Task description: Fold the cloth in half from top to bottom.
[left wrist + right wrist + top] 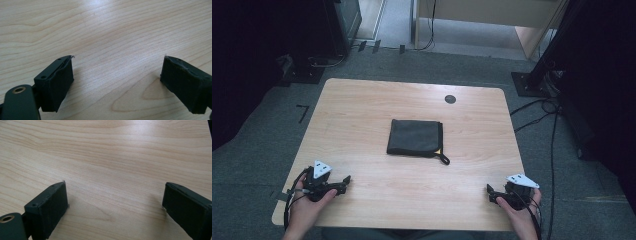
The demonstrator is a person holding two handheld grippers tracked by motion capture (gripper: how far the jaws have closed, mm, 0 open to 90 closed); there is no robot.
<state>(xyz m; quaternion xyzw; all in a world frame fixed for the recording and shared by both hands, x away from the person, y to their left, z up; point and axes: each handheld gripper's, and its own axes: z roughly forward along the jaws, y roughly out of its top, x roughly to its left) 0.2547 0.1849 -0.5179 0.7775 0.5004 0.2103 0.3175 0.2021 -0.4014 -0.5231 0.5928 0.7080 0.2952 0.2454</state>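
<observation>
Cloth (415, 137) lies folded at counter (362, 110) centre, twelve o'clock of both hands. Left gripper (346, 181) and right gripper (489, 192) gape empty; better to approach low, pinching opposite edges squarely.

1. I see the table (362, 105) spanning the middle of the high view, with my side at the bottom edge.
2. The folded cloth (414, 136) lies flat on the table, about at its centre.
3. A loop (444, 159) sticks out from the cloth's near right corner onto the tabletop.
4. A small round cap (450, 99) sits in the tabletop behind the cloth, slightly to its right, near the far edge.
5. My left gripper (343, 182) rests at the near left corner, well apart from the cloth and pointing inward.
6. My right gripper (490, 192) rests at the near right corner, likewise well apart from the cloth.
7. Between each gripper's jaws lies bare tabletop.
</observation>
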